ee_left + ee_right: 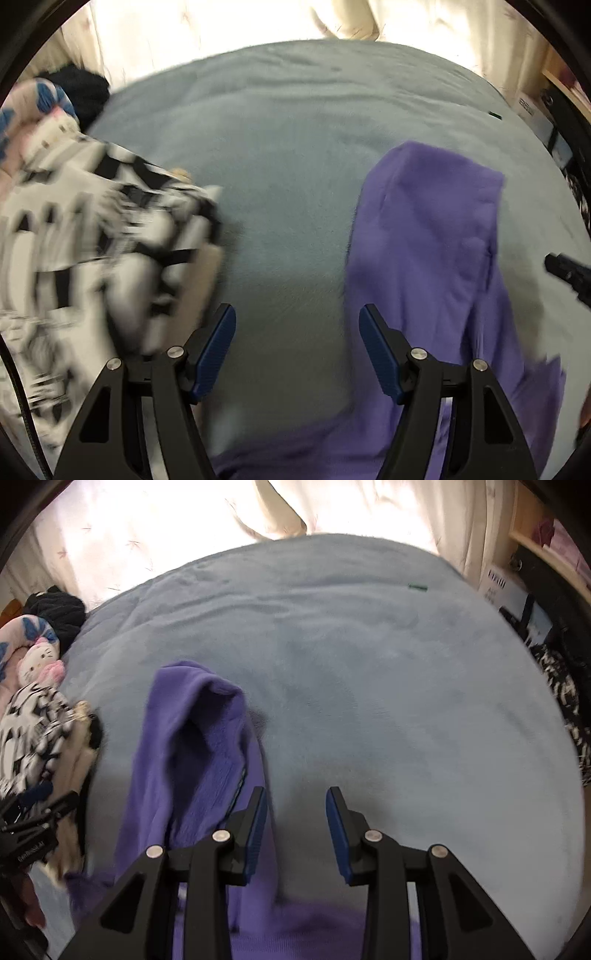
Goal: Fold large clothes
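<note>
The purple fleece garment (pixel 192 746) lies on the grey-blue bed cover (pixel 369 664), bunched lengthwise into a narrow strip that runs from the near edge of the bed toward the middle, its far end rolled over so the fluffy inner side shows; more of it spreads across the near edge under both tools. It is not laid flat and shows no neat fold, so I judge the folding of this piece has hardly begun: it would have to be spread out and smoothed first, then folded. The left gripper (pixel 297 354) hangs over bare cover just left of the purple strip, its blue pads standing wide apart with nothing between them. The right gripper (pixel 295 834) sits at the right edge of the strip, its jaws parted less widely, and also empty; the left pad is seen against the purple cloth but whether it touches the cloth I cannot tell. On the left side of the bed is a heap of black-and-white patterned clothing (pixel 85 229), with a plush toy (pixel 38 661) and a dark bundle (pixel 59 609) beyond it, all unfolded as far as the blur allows, so more work seems to wait there. No finished, folded stack shows anywhere on the bed in either view
</note>
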The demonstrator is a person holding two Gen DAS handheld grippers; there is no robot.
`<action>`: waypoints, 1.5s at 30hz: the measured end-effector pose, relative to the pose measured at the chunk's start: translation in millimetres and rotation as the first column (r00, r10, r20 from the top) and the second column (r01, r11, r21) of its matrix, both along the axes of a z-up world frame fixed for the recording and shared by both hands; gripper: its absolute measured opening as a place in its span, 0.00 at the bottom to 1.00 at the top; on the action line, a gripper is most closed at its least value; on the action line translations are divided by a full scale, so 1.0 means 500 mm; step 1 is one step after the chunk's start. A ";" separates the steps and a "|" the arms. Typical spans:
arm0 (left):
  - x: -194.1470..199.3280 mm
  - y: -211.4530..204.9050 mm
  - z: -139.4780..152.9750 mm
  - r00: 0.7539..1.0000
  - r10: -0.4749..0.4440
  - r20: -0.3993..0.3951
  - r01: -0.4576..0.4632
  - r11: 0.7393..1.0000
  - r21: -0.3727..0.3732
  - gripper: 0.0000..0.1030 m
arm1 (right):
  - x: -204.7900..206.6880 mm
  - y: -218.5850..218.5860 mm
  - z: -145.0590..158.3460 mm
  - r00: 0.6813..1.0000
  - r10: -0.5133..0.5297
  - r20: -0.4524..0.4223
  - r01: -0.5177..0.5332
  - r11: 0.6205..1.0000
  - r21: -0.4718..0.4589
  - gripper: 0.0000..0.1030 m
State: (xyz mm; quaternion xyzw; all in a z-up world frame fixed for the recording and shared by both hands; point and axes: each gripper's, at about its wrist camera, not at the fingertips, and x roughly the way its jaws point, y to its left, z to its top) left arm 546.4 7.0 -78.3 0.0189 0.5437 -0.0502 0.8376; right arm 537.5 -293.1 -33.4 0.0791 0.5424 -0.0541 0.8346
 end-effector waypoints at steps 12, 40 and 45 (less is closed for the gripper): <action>0.058 -0.055 -0.120 0.999 -0.027 -0.031 0.024 0.994 -0.111 0.66 | 0.083 0.058 -0.099 0.994 0.112 0.003 -0.112 0.986 0.121 0.32; 0.038 -0.105 -0.138 0.995 -0.093 0.038 0.093 0.996 0.001 0.03 | 0.059 -0.044 -0.126 0.999 0.052 0.011 -0.053 0.995 0.081 0.05; 0.031 -0.083 -0.105 0.994 -0.091 0.063 0.093 0.995 -0.024 0.03 | 0.029 -0.050 -0.090 0.996 0.055 0.072 -0.062 0.993 0.101 0.05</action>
